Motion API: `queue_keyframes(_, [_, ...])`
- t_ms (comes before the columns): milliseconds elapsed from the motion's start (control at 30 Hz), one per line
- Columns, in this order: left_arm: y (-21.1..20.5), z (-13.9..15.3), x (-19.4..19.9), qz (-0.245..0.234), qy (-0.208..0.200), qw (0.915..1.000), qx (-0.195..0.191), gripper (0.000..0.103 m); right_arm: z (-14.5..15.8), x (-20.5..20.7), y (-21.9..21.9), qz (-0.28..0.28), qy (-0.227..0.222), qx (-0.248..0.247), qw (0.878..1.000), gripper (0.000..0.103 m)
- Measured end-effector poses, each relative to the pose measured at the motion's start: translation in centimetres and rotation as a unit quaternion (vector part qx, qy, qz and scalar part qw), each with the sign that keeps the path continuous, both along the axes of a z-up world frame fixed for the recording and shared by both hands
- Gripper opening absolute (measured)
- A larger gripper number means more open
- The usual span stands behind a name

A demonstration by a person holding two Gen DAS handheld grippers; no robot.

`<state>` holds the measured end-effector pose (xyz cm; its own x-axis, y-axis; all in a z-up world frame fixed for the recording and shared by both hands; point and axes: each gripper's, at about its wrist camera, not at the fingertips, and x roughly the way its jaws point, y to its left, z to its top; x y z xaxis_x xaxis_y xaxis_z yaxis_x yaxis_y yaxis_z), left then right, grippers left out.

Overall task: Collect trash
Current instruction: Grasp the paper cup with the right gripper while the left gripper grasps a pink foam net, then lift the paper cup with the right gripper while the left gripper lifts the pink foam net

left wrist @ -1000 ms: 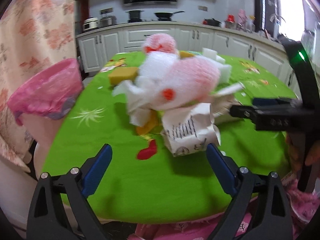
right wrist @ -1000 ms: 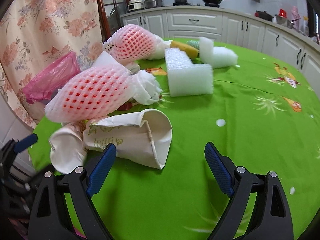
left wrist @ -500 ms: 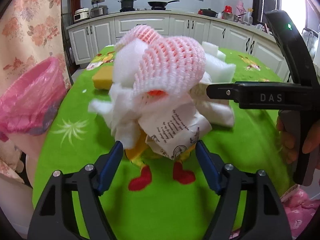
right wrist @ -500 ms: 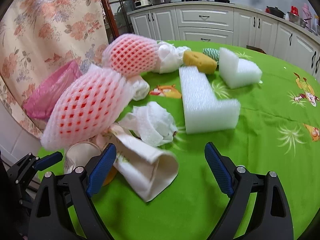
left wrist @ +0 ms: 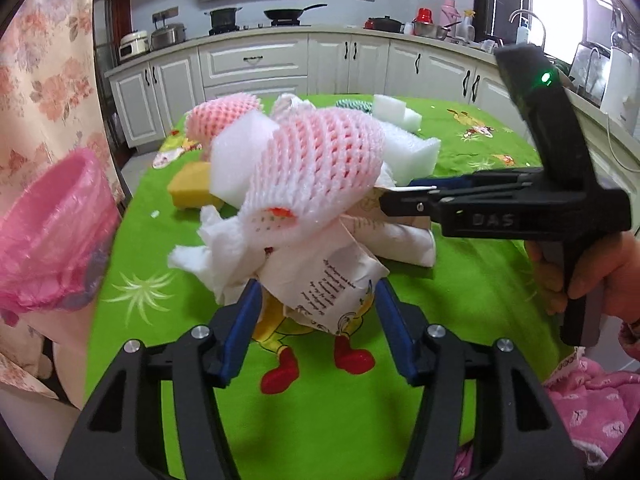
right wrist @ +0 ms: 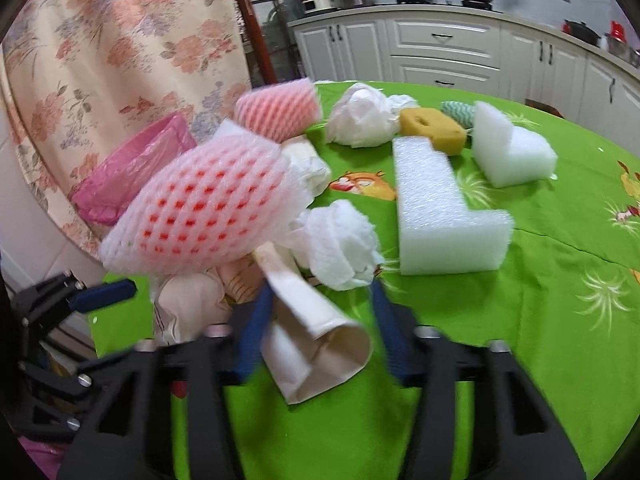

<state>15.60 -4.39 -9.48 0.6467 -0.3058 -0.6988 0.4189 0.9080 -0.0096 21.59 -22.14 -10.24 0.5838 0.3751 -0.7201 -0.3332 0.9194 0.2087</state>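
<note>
A: Going left to right, what's there?

B: The pink-lined bin (left wrist: 52,240) sits off the table's left edge. The left gripper (left wrist: 316,316) has its jaws partly closed around the printed paper bag (left wrist: 324,280); whether they actually pinch it, I can't tell. The pink foam net (left wrist: 316,172) rests on top of that heap.

A: And the right one?

B: The right gripper (right wrist: 320,320) comes in from the right, jaws narrowed on the rolled paper cup (right wrist: 316,332), seemingly gripping it. Its long axis runs along the fingers.

A: Which way to the bin?

B: Left of the pile, nearer the left gripper, so the carry likely goes leftward.

A: Any writing?

B: "DAS" on the right tool's body; the bag's print is too small to read.
</note>
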Motion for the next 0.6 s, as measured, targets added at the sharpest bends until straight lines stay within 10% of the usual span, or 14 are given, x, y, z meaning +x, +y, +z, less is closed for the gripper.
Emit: queue_keyframes(600, [-3.8,3.3,5.0,-0.006,-0.033,0.9987,-0.039,0.064,0.7,-5.0,-5.4,-0.033,-0.033,-0.003,0.999,0.016])
